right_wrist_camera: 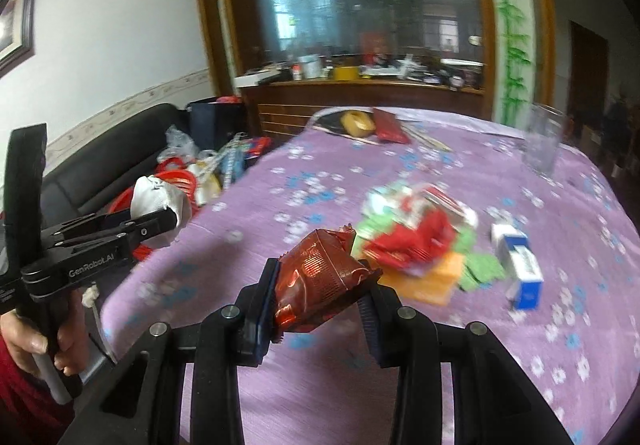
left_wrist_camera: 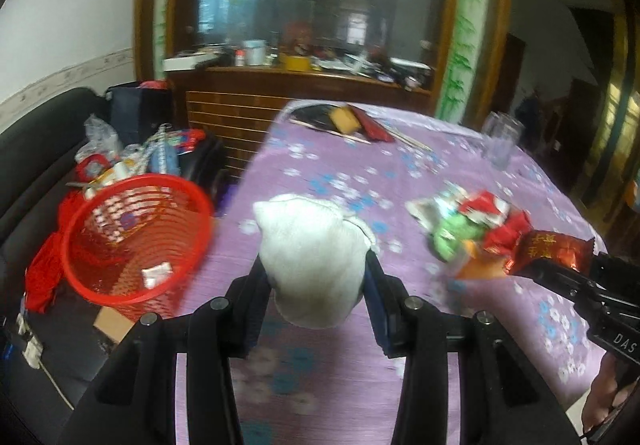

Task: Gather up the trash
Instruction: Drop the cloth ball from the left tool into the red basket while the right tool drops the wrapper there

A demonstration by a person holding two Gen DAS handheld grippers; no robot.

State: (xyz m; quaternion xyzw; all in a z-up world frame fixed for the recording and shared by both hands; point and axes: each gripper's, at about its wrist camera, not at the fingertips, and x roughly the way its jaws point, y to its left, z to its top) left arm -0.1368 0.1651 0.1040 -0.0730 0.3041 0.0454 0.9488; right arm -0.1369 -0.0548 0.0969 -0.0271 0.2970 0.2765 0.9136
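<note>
A: What's in the left gripper (left_wrist_camera: pixel 316 277)?
B: A crumpled white tissue wad (left_wrist_camera: pixel 314 261), clamped between its jaws, held above the bench's (left_wrist_camera: pixel 320 385) left edge, near the red mesh wastebasket (left_wrist_camera: pixel 136 241) on the floor beside it.

A: And the right gripper (right_wrist_camera: pixel 320 301)?
B: Its jaws are clamped on a shiny red snack wrapper (right_wrist_camera: pixel 324 277). Beyond it, a pile of red and green wrappers (right_wrist_camera: pixel 416 241) and a blue-white box (right_wrist_camera: pixel 520 265) lie on the purple floral cloth.
</note>
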